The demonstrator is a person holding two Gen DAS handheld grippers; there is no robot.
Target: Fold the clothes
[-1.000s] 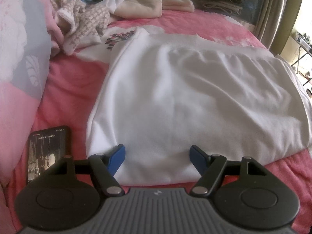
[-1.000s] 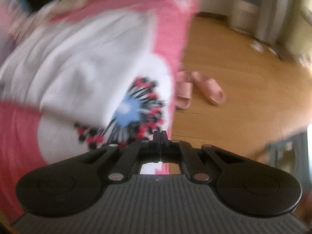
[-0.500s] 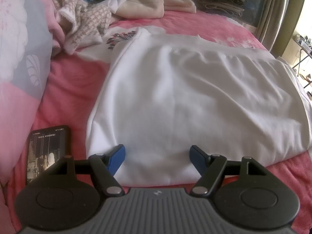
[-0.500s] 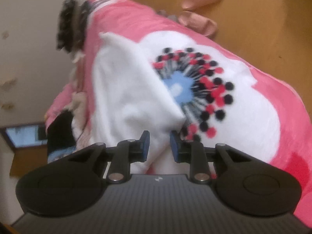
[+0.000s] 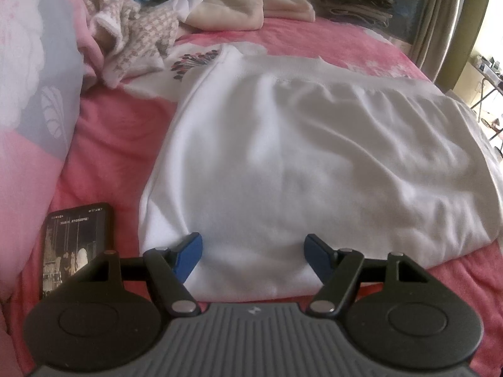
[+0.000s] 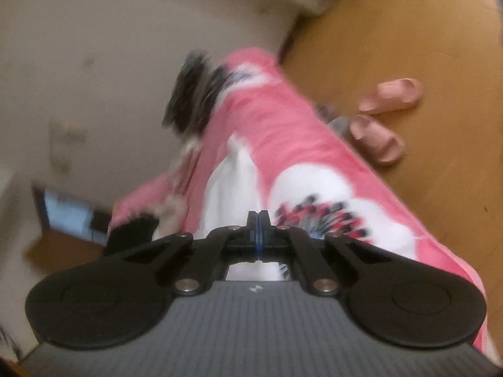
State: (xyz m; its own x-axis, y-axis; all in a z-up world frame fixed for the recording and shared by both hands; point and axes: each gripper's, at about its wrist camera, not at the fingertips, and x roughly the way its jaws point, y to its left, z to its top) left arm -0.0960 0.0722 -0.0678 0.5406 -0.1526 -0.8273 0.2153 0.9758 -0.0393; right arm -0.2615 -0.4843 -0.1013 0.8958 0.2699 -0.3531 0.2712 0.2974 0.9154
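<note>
one white garment (image 5: 283,157), one phone (image 5: 75,245), two pink slippers (image 6: 386,116), two folded cream cloths (image 5: 251,12)

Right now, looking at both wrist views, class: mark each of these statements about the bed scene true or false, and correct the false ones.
1. The left gripper has its jaws apart over the near edge of the white garment. True.
2. The right gripper is wide open. False: its jaws are shut together.
3. A phone lies on the pink bedspread beside the white garment, screen lit. True.
4. The slippers sit on the bed. False: they are on the wooden floor.
5. Folded clothes are stacked at the far end of the bed. True.
</note>
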